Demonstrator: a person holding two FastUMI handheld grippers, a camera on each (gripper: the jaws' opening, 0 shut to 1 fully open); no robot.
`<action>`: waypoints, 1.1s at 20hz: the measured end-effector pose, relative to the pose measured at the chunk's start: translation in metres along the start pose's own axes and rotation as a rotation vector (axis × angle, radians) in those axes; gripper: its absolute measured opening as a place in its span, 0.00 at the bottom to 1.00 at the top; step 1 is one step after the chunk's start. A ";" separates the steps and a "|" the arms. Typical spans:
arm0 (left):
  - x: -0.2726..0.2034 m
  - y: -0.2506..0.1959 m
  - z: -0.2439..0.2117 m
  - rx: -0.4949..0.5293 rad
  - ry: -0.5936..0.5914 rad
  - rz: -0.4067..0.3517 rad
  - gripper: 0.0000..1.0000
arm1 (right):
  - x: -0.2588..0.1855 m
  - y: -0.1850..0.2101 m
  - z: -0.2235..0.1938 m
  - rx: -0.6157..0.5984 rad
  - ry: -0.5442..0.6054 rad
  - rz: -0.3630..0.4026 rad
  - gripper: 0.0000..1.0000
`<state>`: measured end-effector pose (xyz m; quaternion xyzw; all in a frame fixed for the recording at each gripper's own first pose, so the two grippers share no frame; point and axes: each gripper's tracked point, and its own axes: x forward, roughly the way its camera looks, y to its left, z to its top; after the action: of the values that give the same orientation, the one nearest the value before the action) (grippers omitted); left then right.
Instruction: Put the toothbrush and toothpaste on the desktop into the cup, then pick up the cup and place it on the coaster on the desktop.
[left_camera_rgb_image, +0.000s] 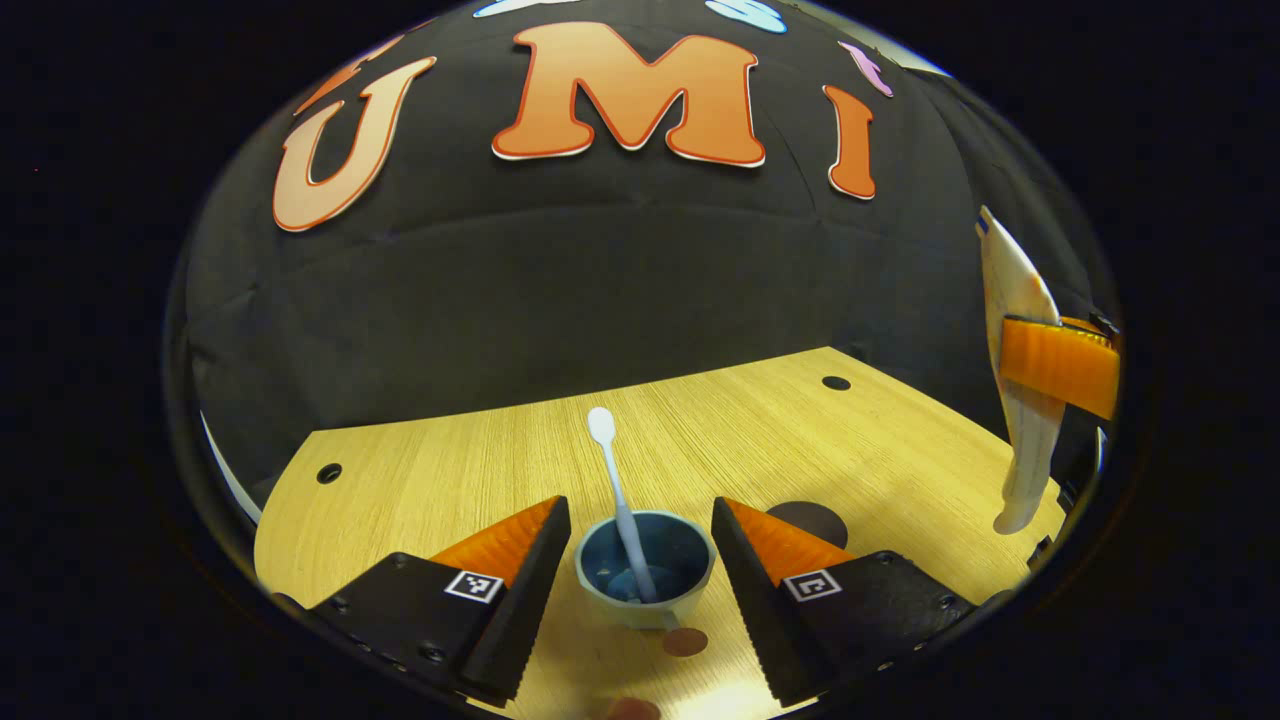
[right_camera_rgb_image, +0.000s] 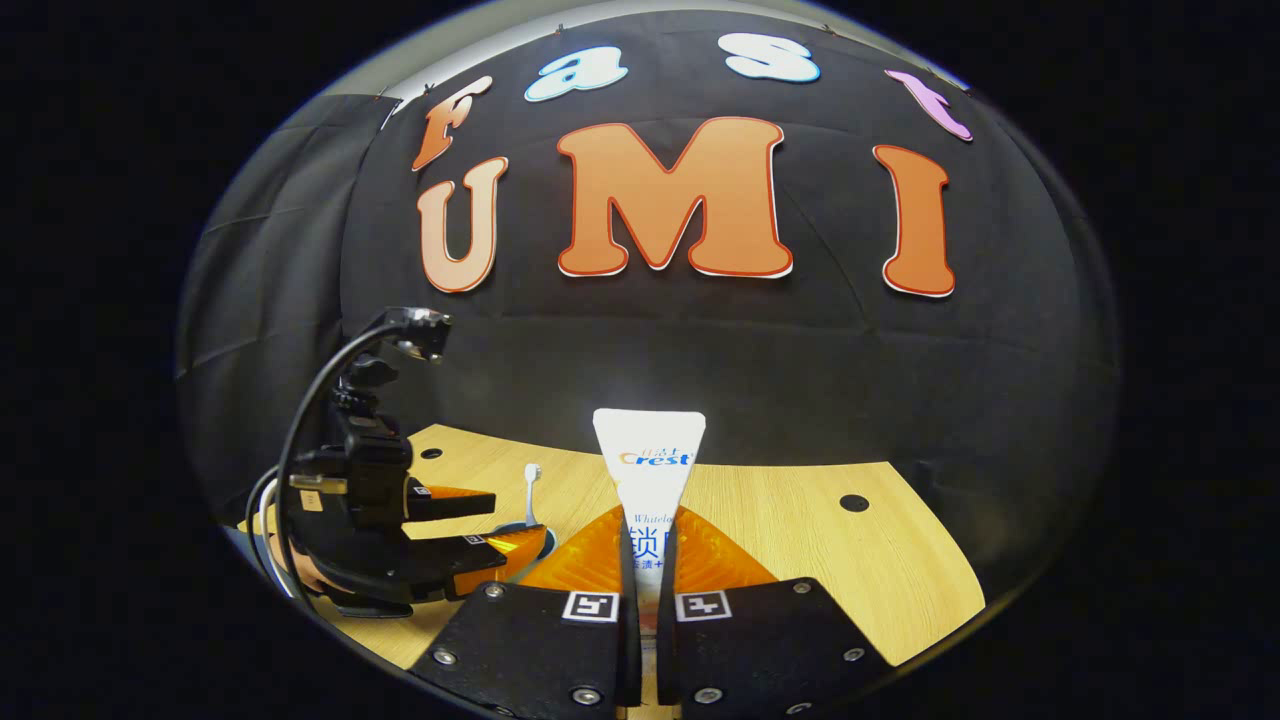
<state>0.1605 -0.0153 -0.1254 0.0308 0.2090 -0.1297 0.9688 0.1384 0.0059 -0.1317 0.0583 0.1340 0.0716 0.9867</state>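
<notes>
Right tongs (right_camera_rgb_image: 647, 590) clamp toothpaste (right_camera_rgb_image: 649, 470); left tongs (left_camera_rgb_image: 640, 570) gape around cup (left_camera_rgb_image: 645, 568).

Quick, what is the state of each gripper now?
Left gripper: open, fingers either side of the cup.
Right gripper: shut on the toothpaste.

The pale oak-grained wooden desktop (left_camera_rgb_image: 880, 440) shows fine straight streaks and small dark round holes. On it stands a round cup (left_camera_rgb_image: 645, 570) with a light grey-blue outside and a deep blue inside, holding a slim white plastic toothbrush (left_camera_rgb_image: 615, 480). A dark brown round coaster (left_camera_rgb_image: 815, 520) lies flat (plain, unpatterned). The white toothpaste tube (right_camera_rgb_image: 650, 470) carries blue and orange lettering.
</notes>
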 end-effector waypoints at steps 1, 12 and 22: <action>-0.005 0.001 0.002 0.002 -0.009 -0.002 0.87 | 0.000 0.001 0.003 0.002 -0.006 0.001 0.06; -0.063 0.026 0.035 -0.022 -0.137 0.023 0.95 | 0.010 0.040 0.038 0.012 -0.090 0.042 0.06; -0.119 0.056 0.035 -0.066 -0.207 0.036 0.96 | 0.048 0.090 0.042 0.023 -0.158 0.122 0.06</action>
<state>0.0848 0.0626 -0.0446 -0.0109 0.1114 -0.1077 0.9879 0.1843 0.0974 -0.0919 0.0831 0.0526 0.1252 0.9872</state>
